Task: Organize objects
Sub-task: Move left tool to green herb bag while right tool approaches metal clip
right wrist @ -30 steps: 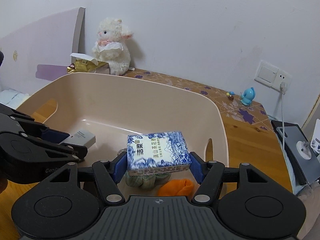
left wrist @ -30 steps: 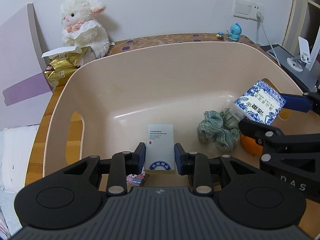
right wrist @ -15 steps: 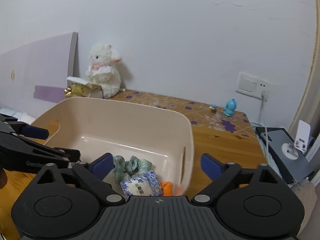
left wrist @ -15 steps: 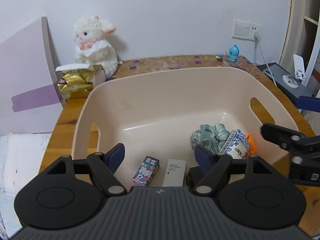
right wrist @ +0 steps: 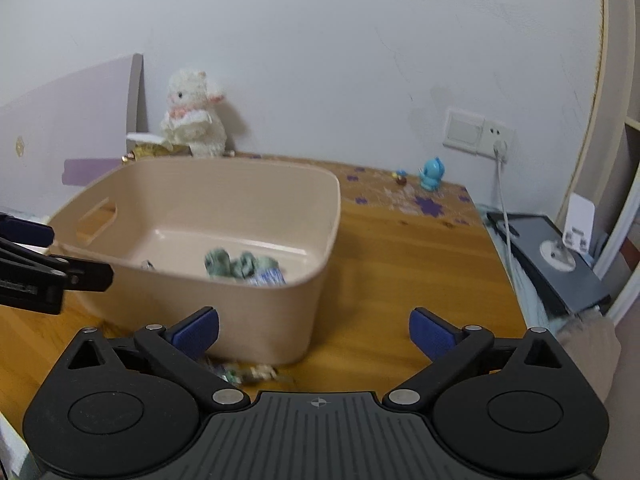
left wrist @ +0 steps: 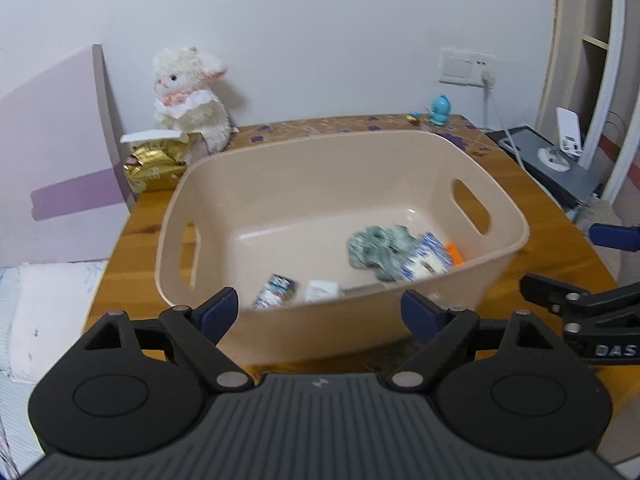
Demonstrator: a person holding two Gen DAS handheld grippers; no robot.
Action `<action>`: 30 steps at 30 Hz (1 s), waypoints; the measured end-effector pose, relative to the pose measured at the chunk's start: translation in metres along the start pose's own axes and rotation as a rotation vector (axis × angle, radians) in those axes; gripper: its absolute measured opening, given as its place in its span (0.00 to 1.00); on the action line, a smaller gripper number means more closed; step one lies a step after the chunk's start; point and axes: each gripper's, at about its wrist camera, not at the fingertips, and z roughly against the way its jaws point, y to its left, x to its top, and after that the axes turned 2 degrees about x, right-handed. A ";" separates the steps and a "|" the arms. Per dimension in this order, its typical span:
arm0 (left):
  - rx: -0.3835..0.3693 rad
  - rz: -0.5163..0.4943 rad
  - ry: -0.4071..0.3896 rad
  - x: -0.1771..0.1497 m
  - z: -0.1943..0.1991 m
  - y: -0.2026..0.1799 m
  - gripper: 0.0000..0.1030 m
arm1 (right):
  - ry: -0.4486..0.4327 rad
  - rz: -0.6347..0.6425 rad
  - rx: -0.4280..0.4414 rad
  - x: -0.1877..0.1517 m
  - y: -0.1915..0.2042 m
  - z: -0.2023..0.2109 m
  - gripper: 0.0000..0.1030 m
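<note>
2 tools hang spread and empty: left tool (left wrist: 320, 312), right tool (right wrist: 314, 330), likely because the beige tub (left wrist: 400, 320) on the desk (right wrist: 400, 264) holds the blue-white tissue pack (left wrist: 426, 260) and green cloth (left wrist: 372, 248).

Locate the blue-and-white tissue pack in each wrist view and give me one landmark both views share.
Left wrist view: the tissue pack lies inside the beige bin, right of centre, against the green cloth.
Right wrist view: only its top shows over the bin's near wall, right of the cloth.
Shared landmark: the white plush lamb by the wall.
</note>
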 end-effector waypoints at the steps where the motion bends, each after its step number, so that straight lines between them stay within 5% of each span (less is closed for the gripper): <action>1: -0.006 -0.002 0.003 -0.003 0.001 -0.003 0.87 | 0.010 0.001 -0.002 -0.004 -0.002 -0.001 1.00; 20: -0.088 0.053 0.182 -0.045 -0.081 -0.042 0.87 | 0.158 -0.044 0.000 -0.053 -0.020 -0.043 1.00; 30: -0.084 0.139 0.211 -0.056 -0.097 -0.015 0.93 | 0.169 -0.032 0.057 -0.062 -0.006 -0.065 1.00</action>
